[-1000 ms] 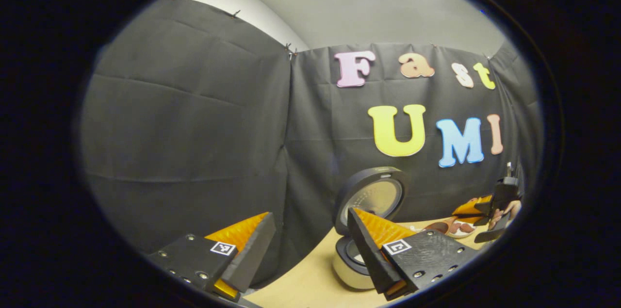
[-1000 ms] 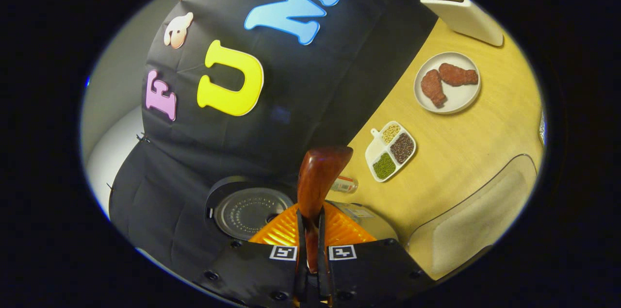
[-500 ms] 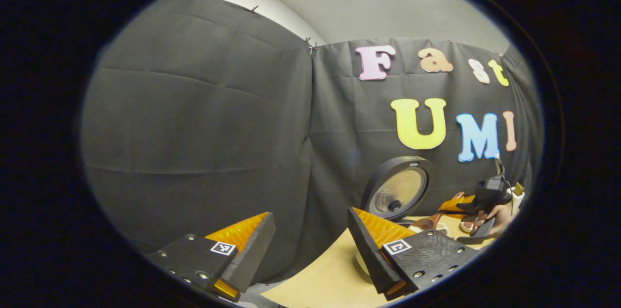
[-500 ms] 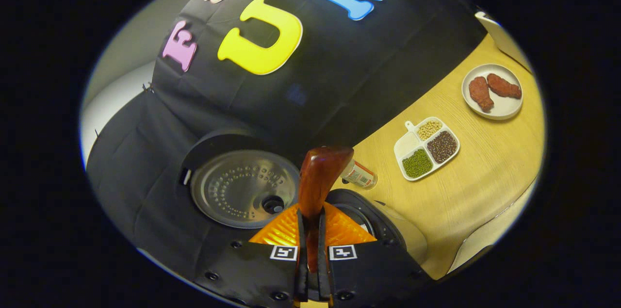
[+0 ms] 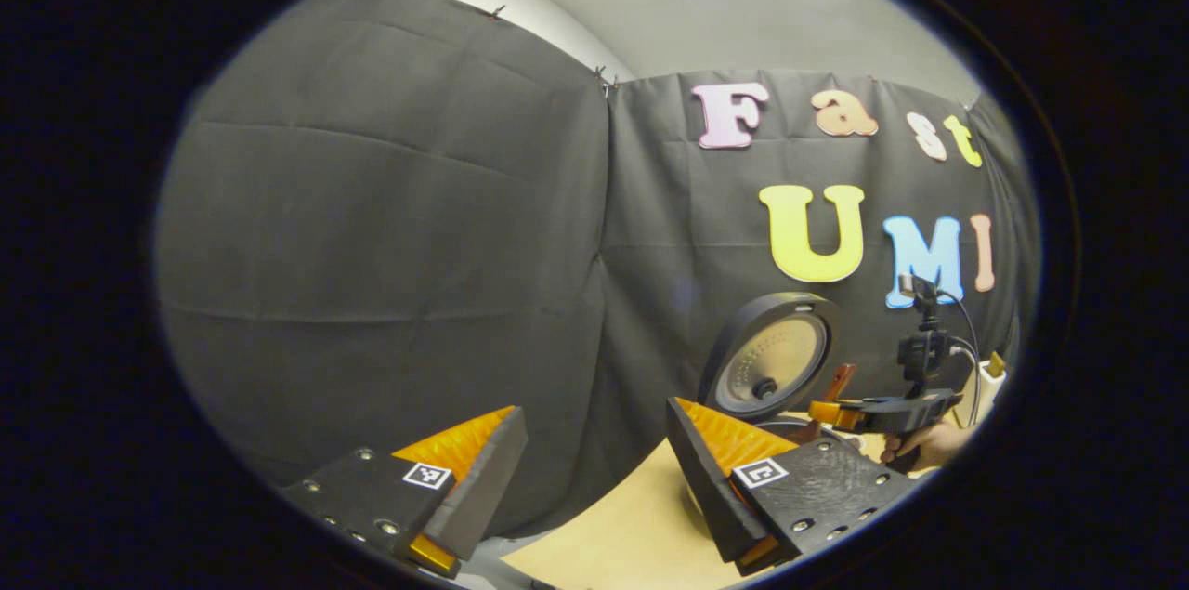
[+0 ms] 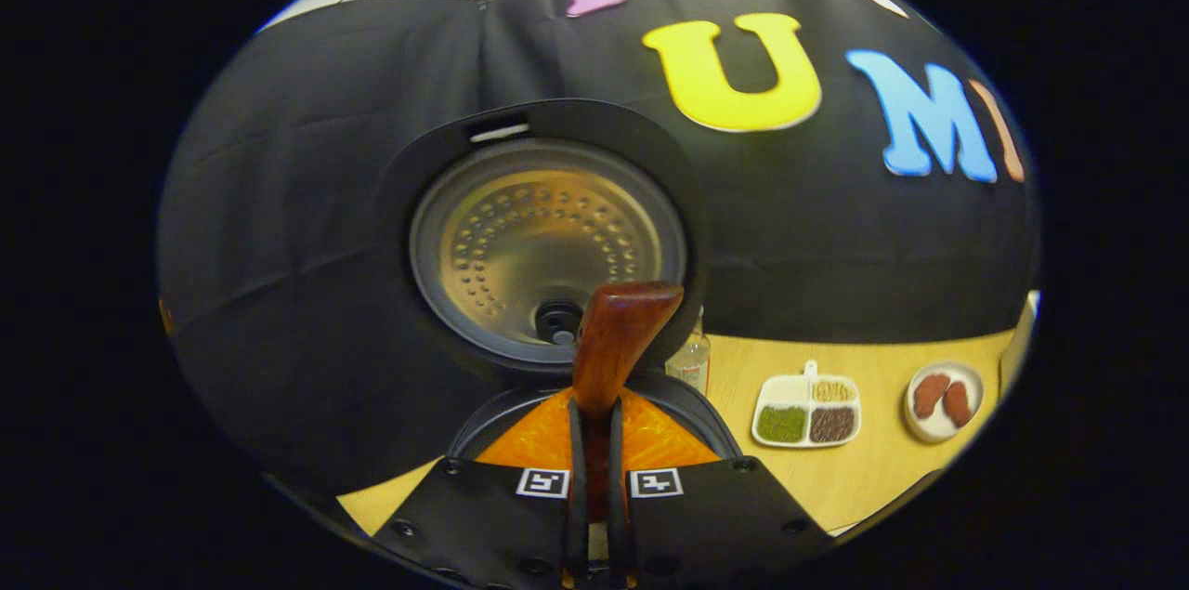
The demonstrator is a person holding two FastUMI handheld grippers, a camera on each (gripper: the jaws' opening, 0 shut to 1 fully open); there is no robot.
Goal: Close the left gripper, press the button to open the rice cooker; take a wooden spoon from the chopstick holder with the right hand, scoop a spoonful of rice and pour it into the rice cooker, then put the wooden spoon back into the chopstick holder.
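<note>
My right gripper [image 6: 594, 409] is shut on a dark wooden spoon [image 6: 615, 339], which sticks up between its fingers. Just behind the spoon the rice cooker stands open, its round lid [image 6: 548, 242] raised with the metal inner plate facing me. The dark rim of the pot [image 6: 483, 418] shows just past my fingers. In the left gripper view my left gripper [image 5: 594, 455] is open and holds nothing, off the table's left end. Farther right there I see the raised lid [image 5: 771, 358], the spoon [image 5: 839, 381] and the right gripper [image 5: 873, 412] held by a hand [image 5: 924, 446].
On the wooden table [image 6: 873, 478], right of the cooker, lie a white divided tray of grains [image 6: 806, 411] and a plate with brown pieces [image 6: 940, 390]. A small bottle [image 6: 692, 362] stands beside the cooker. Black cloth walls close off the back and left.
The right gripper has swung with the spoon to face the open cooker, whose lid now looms large. In the left gripper view the cooker has drifted right.
</note>
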